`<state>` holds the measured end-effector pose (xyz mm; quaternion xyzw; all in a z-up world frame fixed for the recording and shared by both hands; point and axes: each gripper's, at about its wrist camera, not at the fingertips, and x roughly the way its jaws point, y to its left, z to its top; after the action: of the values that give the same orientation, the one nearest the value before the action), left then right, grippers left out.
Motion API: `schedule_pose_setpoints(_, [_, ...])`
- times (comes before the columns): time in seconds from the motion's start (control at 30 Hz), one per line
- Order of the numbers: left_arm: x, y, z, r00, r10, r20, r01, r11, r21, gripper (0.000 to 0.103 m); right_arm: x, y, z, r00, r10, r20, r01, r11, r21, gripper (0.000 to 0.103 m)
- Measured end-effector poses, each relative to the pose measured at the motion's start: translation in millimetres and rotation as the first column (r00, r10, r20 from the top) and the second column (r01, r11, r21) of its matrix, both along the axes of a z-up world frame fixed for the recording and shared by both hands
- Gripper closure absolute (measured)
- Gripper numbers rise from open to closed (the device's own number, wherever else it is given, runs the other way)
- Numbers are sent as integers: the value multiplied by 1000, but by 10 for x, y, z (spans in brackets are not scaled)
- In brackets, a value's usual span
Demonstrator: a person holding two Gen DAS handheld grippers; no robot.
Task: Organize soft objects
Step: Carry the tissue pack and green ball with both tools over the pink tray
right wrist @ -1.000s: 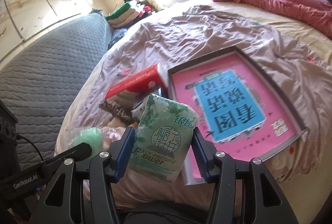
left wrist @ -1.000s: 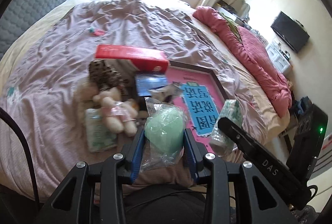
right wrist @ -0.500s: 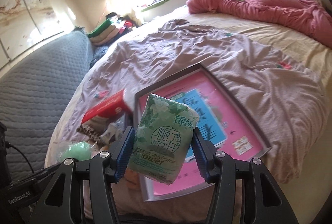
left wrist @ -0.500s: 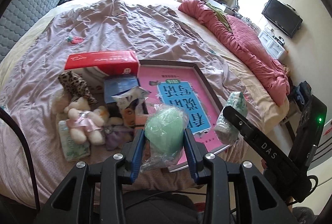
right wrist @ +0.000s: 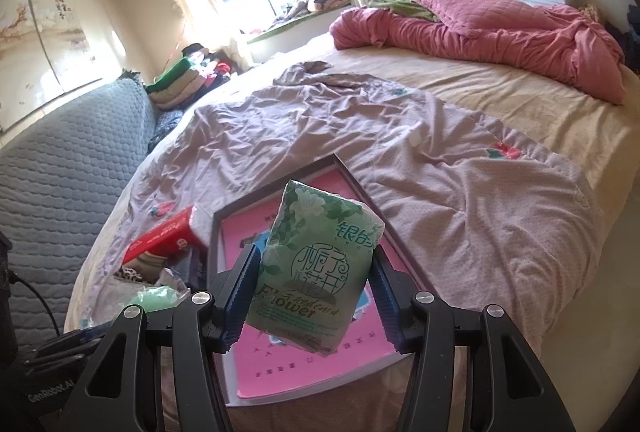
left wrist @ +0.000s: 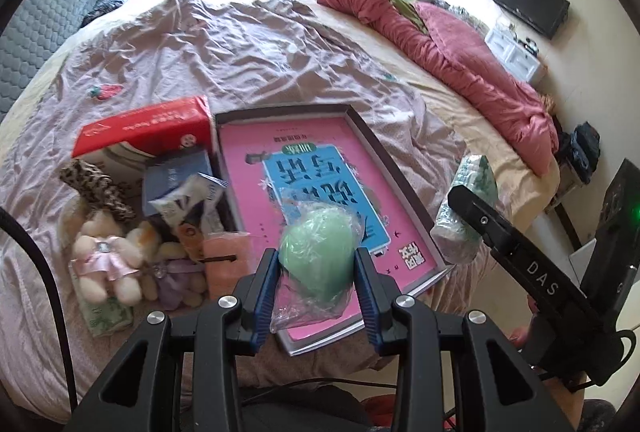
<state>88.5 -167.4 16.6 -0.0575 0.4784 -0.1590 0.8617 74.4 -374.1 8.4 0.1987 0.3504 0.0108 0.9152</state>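
Soft objects: a green sponge (left wrist: pixel 320 252) in clear wrap and a green tissue pack (right wrist: pixel 316 268), both lifted off the bed.
Left gripper (left wrist: pixel 316 288): clamped on the sponge, which hangs above the near end of the tray (left wrist: pixel 400 167).
Right gripper (right wrist: pixel 312 296): clamped on the tissue pack, tilted, above the same tray; in the left view the pack (left wrist: pixel 464 211) shows at the tray's right edge.
Tray: shallow box with a dark rim and a pink printed floor, nothing soft in it so far.
Left pile: red box (left wrist: pixel 148 127), blue packet (left wrist: pixel 176 175), leopard cloth (left wrist: pixel 96 187), two plush bears (left wrist: pixel 108 264), a purple plush (left wrist: pixel 176 280), an orange cloth (left wrist: pixel 228 260), another tissue pack (left wrist: pixel 104 316) under the bears.
Done: two items picked up, none placed.
Left to do: judging by the layout, set both down in the tray, then clear the pile.
Bed: crumpled mauve sheet (right wrist: pixel 360 135), pink quilt (right wrist: pixel 500 35) far right.
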Motion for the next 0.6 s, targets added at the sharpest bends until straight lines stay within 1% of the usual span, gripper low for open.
schedule_pose_setpoints(0.23, [101,-227,-253,998,-35,-55,37,999,39,65,85,-59,-243,996,22,-81,-24,1000,-15,47])
schedule_pose_setpoints(0.47, [193,-386,-504,992,-57,-109,65,996,67,65,161,-79,-415,992,46,-120,-47,999,-9,47])
schedule_pose_setpoints(0.6, [222,-464,-635,988,-70,-138,82,993,81,65,228,-59,-510,987,61,-148,-65,997,-27,47])
